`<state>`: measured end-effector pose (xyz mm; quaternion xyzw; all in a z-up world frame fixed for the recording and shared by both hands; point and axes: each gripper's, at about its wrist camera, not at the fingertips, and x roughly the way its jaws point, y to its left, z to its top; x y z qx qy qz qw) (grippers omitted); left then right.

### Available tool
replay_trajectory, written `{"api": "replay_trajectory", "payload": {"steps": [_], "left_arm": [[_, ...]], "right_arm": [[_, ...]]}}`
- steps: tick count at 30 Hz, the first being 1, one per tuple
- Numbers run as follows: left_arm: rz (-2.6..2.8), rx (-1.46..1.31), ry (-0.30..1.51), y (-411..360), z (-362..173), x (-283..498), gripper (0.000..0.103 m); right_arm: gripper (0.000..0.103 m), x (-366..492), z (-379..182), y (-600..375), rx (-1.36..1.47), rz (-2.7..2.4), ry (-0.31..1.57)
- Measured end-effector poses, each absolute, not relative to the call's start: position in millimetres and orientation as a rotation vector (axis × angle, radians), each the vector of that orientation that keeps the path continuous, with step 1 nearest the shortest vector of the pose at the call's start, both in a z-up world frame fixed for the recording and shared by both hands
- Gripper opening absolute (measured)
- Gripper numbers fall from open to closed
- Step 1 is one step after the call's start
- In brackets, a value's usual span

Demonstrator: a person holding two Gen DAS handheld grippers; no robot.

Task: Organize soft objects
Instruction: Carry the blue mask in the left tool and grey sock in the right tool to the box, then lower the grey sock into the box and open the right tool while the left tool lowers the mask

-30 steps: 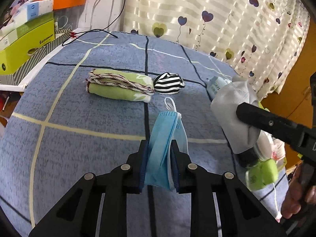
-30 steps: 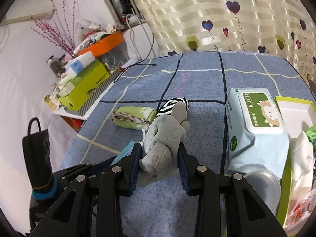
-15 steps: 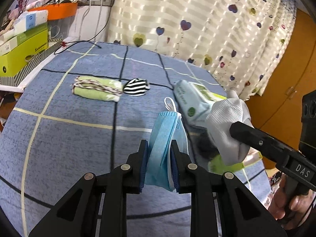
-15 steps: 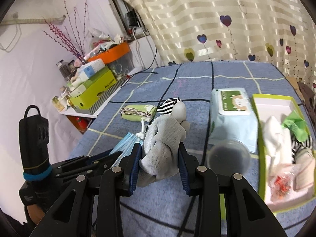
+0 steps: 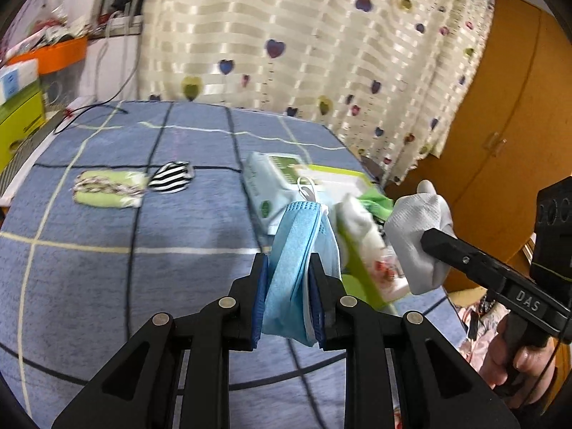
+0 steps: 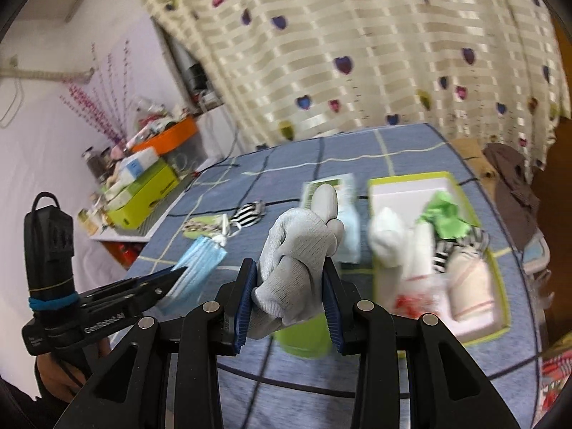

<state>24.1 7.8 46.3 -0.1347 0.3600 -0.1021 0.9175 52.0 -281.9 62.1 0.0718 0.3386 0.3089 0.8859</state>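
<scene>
My left gripper (image 5: pixel 287 295) is shut on a folded blue face mask (image 5: pixel 300 250), carried above the blue checked bed cover. My right gripper (image 6: pixel 289 302) is shut on a bunched grey-white glove (image 6: pixel 298 250), which also shows at the right of the left wrist view as the glove (image 5: pixel 418 228). A green-rimmed white tray (image 6: pixel 404 186) lies ahead on the right and holds several soft items. Back on the cover lie a folded green cloth (image 5: pixel 107 187) and a black-and-white striped piece (image 5: pixel 171 177).
A pack of wet wipes (image 5: pixel 271 175) lies just left of the tray. A heart-patterned curtain (image 5: pixel 304 43) hangs behind the bed. A shelf with a yellow-green box (image 6: pixel 146 193) and an orange bin (image 6: pixel 168 136) stands at the left. A wooden wardrobe (image 5: pixel 500 125) is at the right.
Both grippers have moved right and slightly up, each keeping its item. The tray and wet wipes now lie ahead; the green cloth and striped piece have fallen back to the left.
</scene>
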Motion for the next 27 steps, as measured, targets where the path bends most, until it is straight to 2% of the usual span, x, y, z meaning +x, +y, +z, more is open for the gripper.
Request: {"api": "replay_trajectory", "payload": {"steps": [13,27], "left_arm": [[-0.339,-0.21,0.764,-63.4,55.5,61.5,0.023],[-0.338,-0.163,0.801,-92.7,54.9,120.1,0.023]], "right_arm": [[0.034,73.2,49.8,-338.5,0.19,0.548,0.71],[0.034,139.6,35.9,-356.7,0.144,0.504,0.737]]}}
